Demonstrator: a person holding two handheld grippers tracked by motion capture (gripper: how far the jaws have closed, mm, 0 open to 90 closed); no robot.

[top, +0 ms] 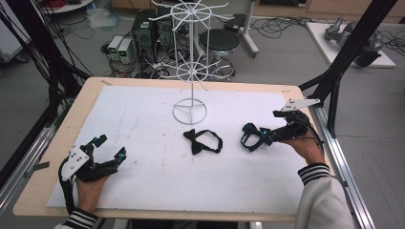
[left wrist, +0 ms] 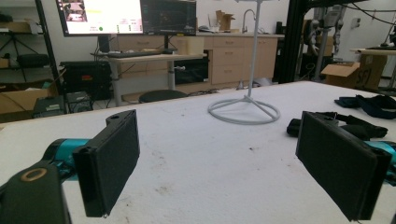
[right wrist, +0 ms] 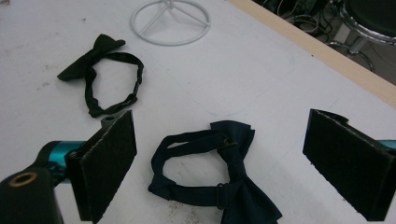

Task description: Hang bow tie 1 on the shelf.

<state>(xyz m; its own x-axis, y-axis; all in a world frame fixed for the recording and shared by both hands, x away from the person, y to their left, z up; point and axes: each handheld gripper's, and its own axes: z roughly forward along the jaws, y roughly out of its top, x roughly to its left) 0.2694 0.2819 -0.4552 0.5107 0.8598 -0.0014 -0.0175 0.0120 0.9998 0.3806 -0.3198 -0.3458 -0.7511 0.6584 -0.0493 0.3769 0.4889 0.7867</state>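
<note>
A navy bow tie point(right wrist: 233, 186) lies on the white table cover point(top: 157, 181), between the spread jaws of my open right gripper point(right wrist: 229, 158), untouched by either pad. From above, that gripper point(top: 261, 136) comes in from the right edge, right at the navy tie point(top: 249, 137). A black bow tie point(top: 203, 141) with its looped strap lies mid-table, also the black tie point(right wrist: 100, 70) farther off. My left gripper point(top: 111, 146) rests open at the front left with nothing between its fingers point(left wrist: 112, 158). The white wire rack point(top: 191, 71) stands at the back centre.
The rack's ring base point(left wrist: 243, 111) sits ahead of my left gripper, with both ties point(left wrist: 348, 123) to its right. A wooden table edge point(top: 76, 109) frames the white cover. Black frame posts point(top: 334, 76) rise at the right; a stool and computers stand behind.
</note>
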